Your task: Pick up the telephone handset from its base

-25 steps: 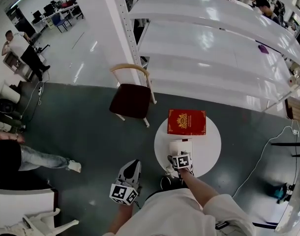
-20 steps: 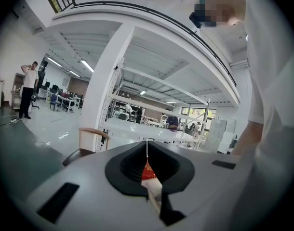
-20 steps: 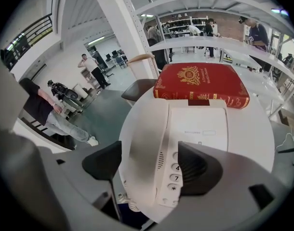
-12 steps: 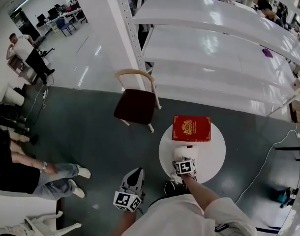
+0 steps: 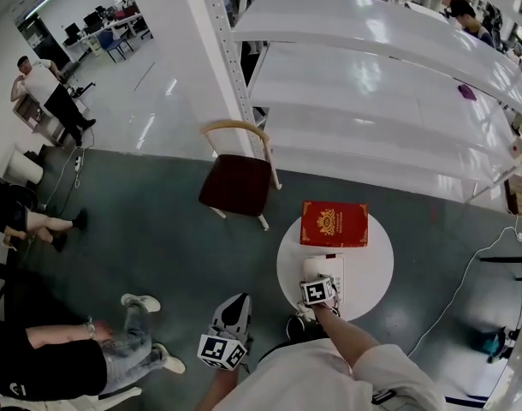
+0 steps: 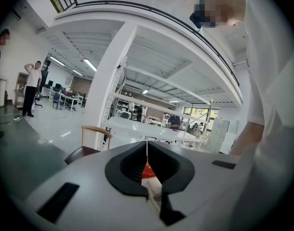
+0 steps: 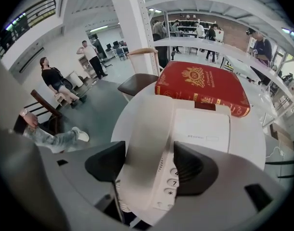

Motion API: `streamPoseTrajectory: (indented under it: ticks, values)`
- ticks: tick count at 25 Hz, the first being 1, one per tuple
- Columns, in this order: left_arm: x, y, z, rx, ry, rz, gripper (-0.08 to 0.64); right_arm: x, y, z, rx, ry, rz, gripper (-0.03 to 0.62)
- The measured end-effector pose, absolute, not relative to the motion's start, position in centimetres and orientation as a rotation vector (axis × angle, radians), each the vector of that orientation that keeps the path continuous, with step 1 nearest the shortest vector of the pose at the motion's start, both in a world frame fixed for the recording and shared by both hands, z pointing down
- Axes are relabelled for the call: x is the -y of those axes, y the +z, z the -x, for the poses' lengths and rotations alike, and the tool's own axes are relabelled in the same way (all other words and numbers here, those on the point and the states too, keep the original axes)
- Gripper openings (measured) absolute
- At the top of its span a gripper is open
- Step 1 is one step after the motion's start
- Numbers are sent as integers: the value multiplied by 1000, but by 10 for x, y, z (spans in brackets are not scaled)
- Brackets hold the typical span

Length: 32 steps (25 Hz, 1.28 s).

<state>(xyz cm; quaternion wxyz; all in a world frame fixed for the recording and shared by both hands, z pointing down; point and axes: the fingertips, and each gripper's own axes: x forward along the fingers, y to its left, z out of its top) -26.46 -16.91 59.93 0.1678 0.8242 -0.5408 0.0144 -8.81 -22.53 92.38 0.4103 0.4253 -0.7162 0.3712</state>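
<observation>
My right gripper [image 7: 152,170] points steeply down over the white plastic telephone handset [image 7: 137,129]. The handset lies along the 9 o'clock side of its white base [image 7: 203,129], near the 6 o'clock edge of the small round white table [image 5: 374,274]. The jaws have just been closing and stand fairly wide astride the handset, not yet clamping it. A red hardcover book with a gold crest [image 7: 205,86] lies at the phone's 12 o'clock. My left gripper [image 6: 147,150] hangs off the table at 8 o'clock, jaws together, empty.

Right gripper [image 5: 317,286] over white telephone [image 5: 329,265] on round table [image 5: 374,268], beside red book [image 5: 334,223]
</observation>
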Motion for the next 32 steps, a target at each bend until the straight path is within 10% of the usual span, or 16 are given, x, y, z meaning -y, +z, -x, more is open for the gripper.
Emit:
streamPoseTrajectory:
  ticks: [32]
  values:
    - [142, 594, 262, 1573, 35, -2335, 21, 220, 908, 87, 1763, 978, -1161, 238]
